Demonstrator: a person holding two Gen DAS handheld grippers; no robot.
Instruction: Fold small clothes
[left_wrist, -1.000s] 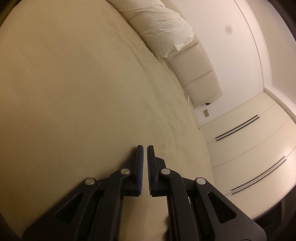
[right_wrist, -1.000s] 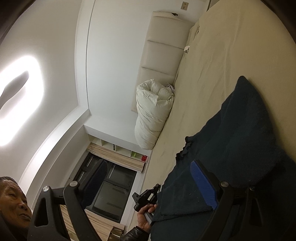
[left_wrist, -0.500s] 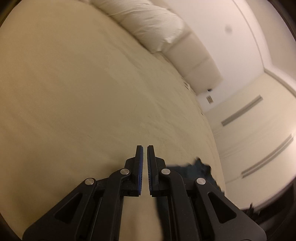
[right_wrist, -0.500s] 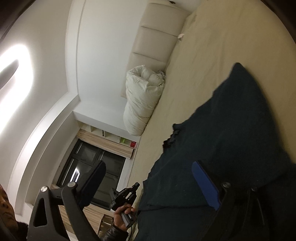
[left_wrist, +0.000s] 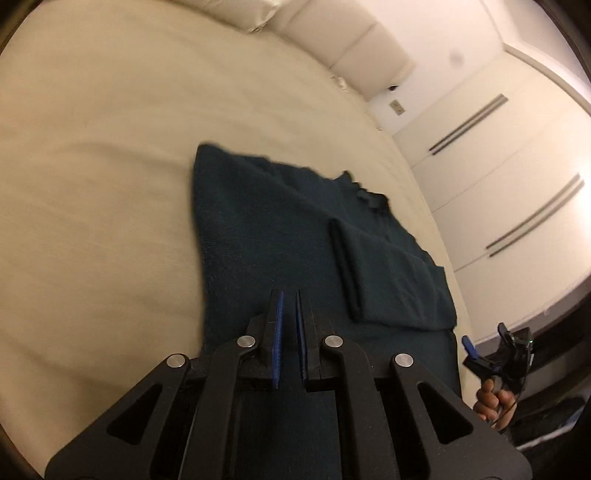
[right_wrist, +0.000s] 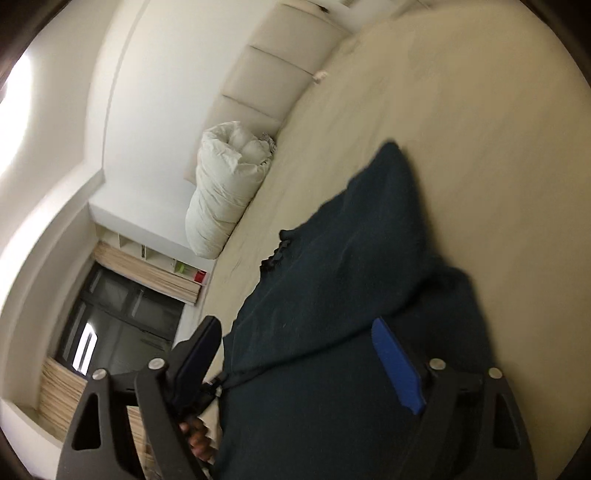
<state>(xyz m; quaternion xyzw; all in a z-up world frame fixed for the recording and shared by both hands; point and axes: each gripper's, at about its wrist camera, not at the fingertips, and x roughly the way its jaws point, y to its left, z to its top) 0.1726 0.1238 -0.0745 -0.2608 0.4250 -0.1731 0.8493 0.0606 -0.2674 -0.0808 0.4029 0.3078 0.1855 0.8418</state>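
Dark teal garment (left_wrist: 280, 236): spread on beige bed (left_wrist: 92, 177), one part folded over. Left claw (left_wrist: 288, 332): clenched, empty, above garment. Right claw (right_wrist: 295, 354): released, spread wide over garment (right_wrist: 351, 295).

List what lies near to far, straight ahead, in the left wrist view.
Left hand-held gripper → dark garment → beige bed sheet → padded headboard → white wall.
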